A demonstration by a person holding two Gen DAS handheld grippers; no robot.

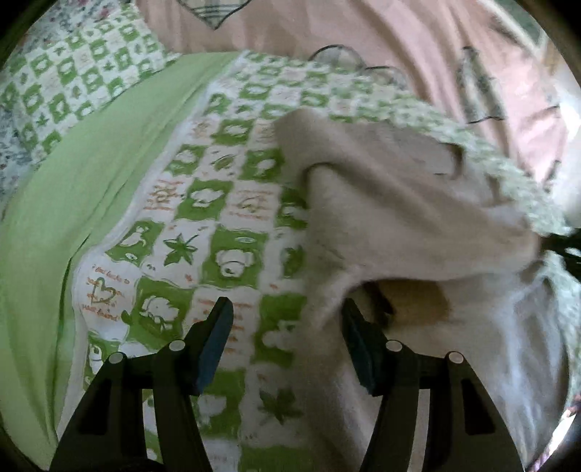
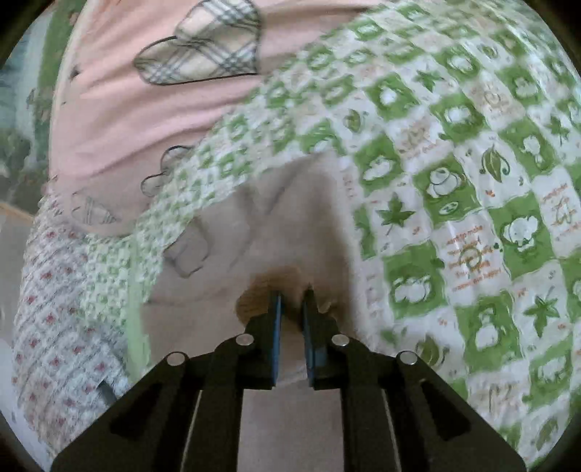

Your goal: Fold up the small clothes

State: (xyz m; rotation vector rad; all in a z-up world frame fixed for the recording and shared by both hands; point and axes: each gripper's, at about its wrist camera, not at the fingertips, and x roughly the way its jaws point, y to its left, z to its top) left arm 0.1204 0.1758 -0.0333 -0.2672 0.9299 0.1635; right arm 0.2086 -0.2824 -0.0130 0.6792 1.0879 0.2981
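A small beige garment (image 1: 399,203) lies bunched on the green-and-white checked quilt (image 1: 218,203), its upper layer lifted and blurred. My left gripper (image 1: 287,308) is open, its right finger (image 1: 357,337) touching the garment's lower left edge, nothing held between the fingers. In the right wrist view my right gripper (image 2: 293,294) is shut on a fold of the beige garment (image 2: 254,225), which drapes away from the fingertips over the quilt (image 2: 472,181).
A pink blanket with plaid heart patches (image 2: 145,109) lies beyond the quilt; it also shows in the left wrist view (image 1: 363,32). A plain green sheet (image 1: 72,188) runs along the quilt's left. A floral fabric (image 2: 54,290) hangs at the bed edge.
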